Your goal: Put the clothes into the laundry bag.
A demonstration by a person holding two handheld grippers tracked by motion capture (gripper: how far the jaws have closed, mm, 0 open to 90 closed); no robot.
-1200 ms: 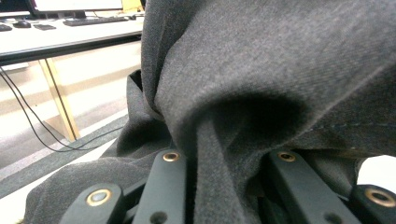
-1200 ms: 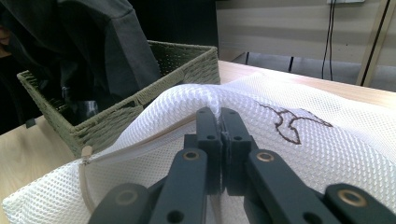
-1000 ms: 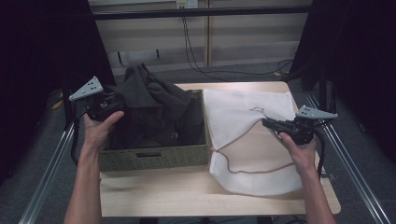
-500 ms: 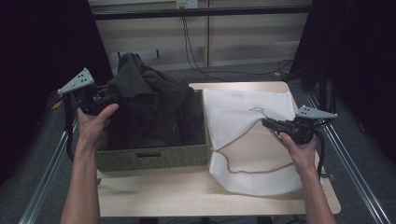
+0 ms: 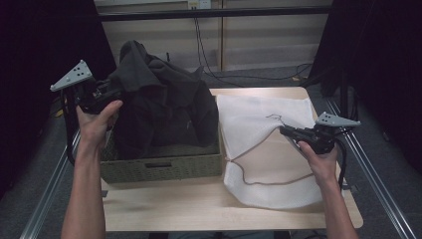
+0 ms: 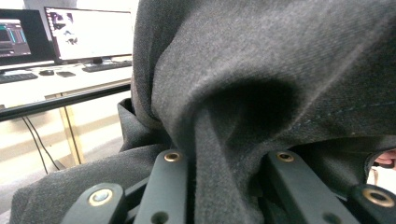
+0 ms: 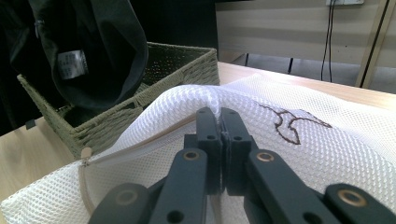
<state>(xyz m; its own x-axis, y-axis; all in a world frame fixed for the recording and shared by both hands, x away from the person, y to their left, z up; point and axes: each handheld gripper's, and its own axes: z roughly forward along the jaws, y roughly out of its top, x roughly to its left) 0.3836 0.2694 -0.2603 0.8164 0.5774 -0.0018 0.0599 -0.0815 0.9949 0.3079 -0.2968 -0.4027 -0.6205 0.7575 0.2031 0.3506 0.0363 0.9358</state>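
At the left of the high view our left gripper [image 5: 107, 92] is clamped on a fold of the dark garment [image 5: 161, 107]; in the left gripper view the grey cloth [image 6: 261, 93] bulges up between the two black jaws. At the right of that high view our right gripper [image 5: 287, 131] is pinched tight on the upper edge of the white mesh bag [image 5: 259, 129], and the right gripper view shows the netting [image 7: 215, 100] nipped between the closed jaws, lifting the bag's mouth. The garment hangs from the upper left of the frame, its lower part resting in the woven basket [image 5: 159, 169] at centre left; we see nothing else in the basket. We judge that the heavy cloth could slip from so small a pinch, or drag the basket along the table [image 5: 199, 209]. The bag looks flat and empty, and its mouth may sag shut if the mesh slides out.
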